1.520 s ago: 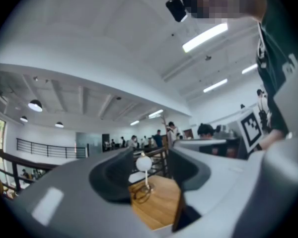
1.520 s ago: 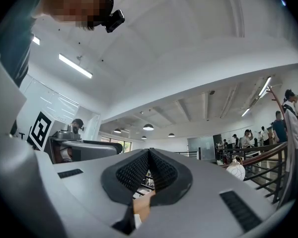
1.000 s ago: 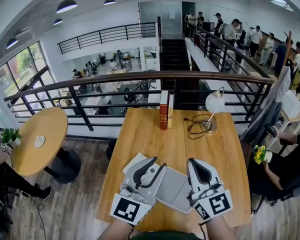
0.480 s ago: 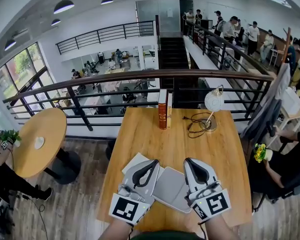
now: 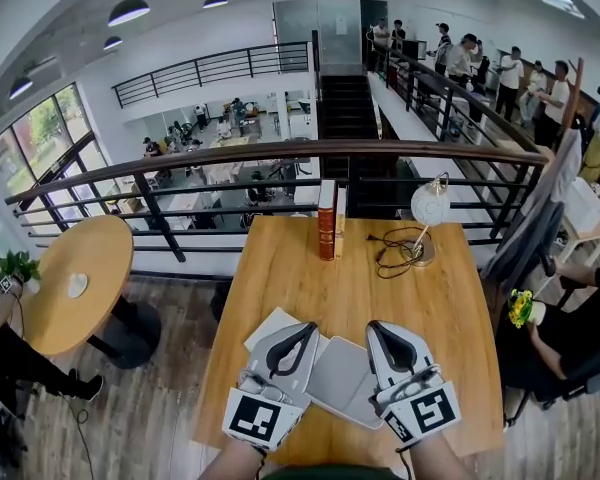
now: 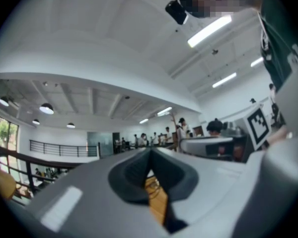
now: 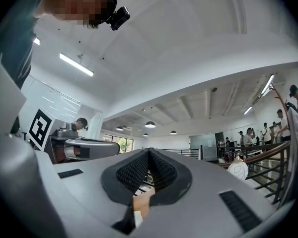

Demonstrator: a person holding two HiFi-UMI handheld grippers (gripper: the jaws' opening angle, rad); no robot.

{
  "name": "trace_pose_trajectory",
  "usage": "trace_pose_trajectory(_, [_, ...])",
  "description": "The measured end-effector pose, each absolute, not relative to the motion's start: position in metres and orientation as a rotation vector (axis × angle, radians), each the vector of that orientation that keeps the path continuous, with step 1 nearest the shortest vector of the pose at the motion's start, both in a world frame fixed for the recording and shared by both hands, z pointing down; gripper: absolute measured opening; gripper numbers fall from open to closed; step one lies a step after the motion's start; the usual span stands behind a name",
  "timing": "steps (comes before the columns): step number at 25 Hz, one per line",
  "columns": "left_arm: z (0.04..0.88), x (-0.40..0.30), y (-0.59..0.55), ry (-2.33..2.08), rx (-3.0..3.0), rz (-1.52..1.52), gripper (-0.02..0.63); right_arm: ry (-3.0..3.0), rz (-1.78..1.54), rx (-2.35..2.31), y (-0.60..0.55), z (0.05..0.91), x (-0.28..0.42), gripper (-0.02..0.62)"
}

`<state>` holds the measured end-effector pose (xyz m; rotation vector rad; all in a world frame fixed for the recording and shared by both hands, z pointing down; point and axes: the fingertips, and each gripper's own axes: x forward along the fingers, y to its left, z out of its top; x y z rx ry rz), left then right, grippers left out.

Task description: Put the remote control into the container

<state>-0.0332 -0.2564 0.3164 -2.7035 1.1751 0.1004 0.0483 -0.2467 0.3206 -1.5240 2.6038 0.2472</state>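
Observation:
A flat grey container [image 5: 342, 376] lies at the near edge of the wooden table [image 5: 355, 288], between my two grippers. My left gripper [image 5: 307, 329] rests over its left rim and over a white sheet [image 5: 264, 329]. The jaws are shut, tips together, with nothing between them [image 6: 150, 153]. My right gripper [image 5: 379, 327] lies along the container's right side. It is shut too, its ribbed pads [image 7: 139, 170] meeting with nothing held. Both point up and away from the table. I see no remote control in any view.
An upright red and tan book [image 5: 328, 220] stands at the table's far edge. A white globe lamp [image 5: 429, 206] and a coiled black cable [image 5: 393, 252] are at the far right. A railing [image 5: 280, 154] runs behind. A seated person [image 5: 578, 320] is at the right, a round table [image 5: 70, 280] at the left.
The left gripper's jaws have closed from a visible gap to tips touching. Both grippers have shifted slightly; the right one has moved a little left.

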Motion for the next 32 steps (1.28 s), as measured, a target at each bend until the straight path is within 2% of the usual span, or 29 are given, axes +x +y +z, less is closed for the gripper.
trace_pose_trajectory(11, [0.323,-0.042,-0.256,1.172,-2.713,0.075,0.000,2.600,0.353,-1.540,-0.244,0.318,0.042,0.017])
trace_pose_trajectory(32, [0.334,-0.046,-0.267,1.149,-2.728,0.047,0.000,2.611,0.335,-1.513,-0.254,0.321,0.035,0.017])
